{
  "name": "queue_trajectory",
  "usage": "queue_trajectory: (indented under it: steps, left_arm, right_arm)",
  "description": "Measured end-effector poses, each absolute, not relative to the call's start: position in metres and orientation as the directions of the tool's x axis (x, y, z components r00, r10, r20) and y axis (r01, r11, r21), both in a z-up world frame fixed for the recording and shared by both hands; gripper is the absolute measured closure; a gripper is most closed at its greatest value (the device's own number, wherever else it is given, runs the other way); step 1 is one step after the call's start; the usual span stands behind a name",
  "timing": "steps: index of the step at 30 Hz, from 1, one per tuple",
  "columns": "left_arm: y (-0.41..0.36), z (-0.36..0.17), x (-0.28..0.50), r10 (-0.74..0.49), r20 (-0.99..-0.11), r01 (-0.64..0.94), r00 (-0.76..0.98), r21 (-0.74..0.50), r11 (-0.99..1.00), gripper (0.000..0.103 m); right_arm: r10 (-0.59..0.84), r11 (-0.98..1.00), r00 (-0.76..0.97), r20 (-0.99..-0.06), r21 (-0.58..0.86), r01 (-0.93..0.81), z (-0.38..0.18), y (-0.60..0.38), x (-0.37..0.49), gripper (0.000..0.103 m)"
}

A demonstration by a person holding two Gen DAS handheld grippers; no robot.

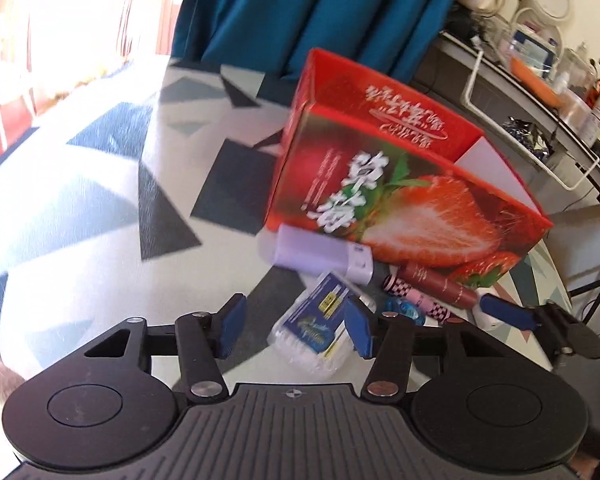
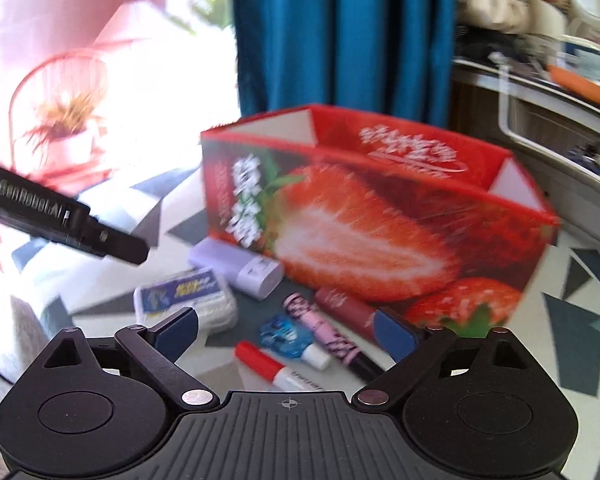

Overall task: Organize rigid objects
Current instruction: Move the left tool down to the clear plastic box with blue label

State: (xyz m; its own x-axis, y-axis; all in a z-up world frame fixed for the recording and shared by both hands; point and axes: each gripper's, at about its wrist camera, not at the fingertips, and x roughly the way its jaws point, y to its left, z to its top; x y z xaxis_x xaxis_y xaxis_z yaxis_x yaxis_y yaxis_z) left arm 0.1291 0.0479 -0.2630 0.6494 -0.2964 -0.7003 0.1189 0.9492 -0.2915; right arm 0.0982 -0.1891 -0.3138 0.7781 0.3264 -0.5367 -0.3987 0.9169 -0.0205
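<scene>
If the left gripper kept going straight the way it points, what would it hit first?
Probably the clear plastic packet with the blue label, lying on the table between the left gripper's jaws; depth is uncertain.
</scene>
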Motion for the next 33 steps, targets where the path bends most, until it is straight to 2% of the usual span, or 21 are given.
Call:
queue_trajectory:
  steps: [3, 12, 15, 19, 21, 27, 33]
  left_arm:
    - [0.053, -0.268, 0.131, -0.311, -0.706, 0.115, 0.637, -0.312, 0.943, 0.049]
    - [0.058, -0.282, 0.145, -0.360, -0.720, 0.093, 0.593, -0.383, 0.919, 0.049]
    - [0.061, -0.288, 0.148, -0.367, -0.723, 0.080, 0.585, -0.398, 0.914, 0.049]
    - [0.063, -0.295, 0.154, -0.364, -0.736, 0.072, 0.571, -0.397, 0.915, 0.049]
    - [0.064, -0.296, 0.158, -0.359, -0.738, 0.070, 0.572, -0.393, 0.917, 0.049]
    - [0.061, -0.300, 0.172, -0.354, -0.731, 0.096, 0.583, -0.371, 0.924, 0.048]
    - [0.047, -0.299, 0.177, -0.375, -0.724, 0.143, 0.578, -0.363, 0.921, 0.050]
  right_arm:
    - [0.349, 0.884, 0.743, -0.572, -0.062, -0.463, -0.324, -0.172, 0.107, 0.019]
    - [0.413, 0.786, 0.668, -0.619, -0.128, -0.605, -0.325, -0.133, 0.127, 0.021]
    - [0.453, 0.758, 0.631, -0.630, -0.101, -0.645, -0.324, -0.126, 0.135, 0.021]
    - [0.468, 0.757, 0.609, -0.640, -0.065, -0.650, -0.326, -0.120, 0.144, 0.023]
    - [0.475, 0.756, 0.597, -0.647, -0.047, -0.653, -0.328, -0.117, 0.146, 0.029]
    - [0.455, 0.791, 0.611, -0.647, -0.020, -0.611, -0.336, -0.113, 0.148, 0.032]
    - [0.454, 0.811, 0.624, -0.636, 0.005, -0.586, -0.340, -0.117, 0.143, 0.043]
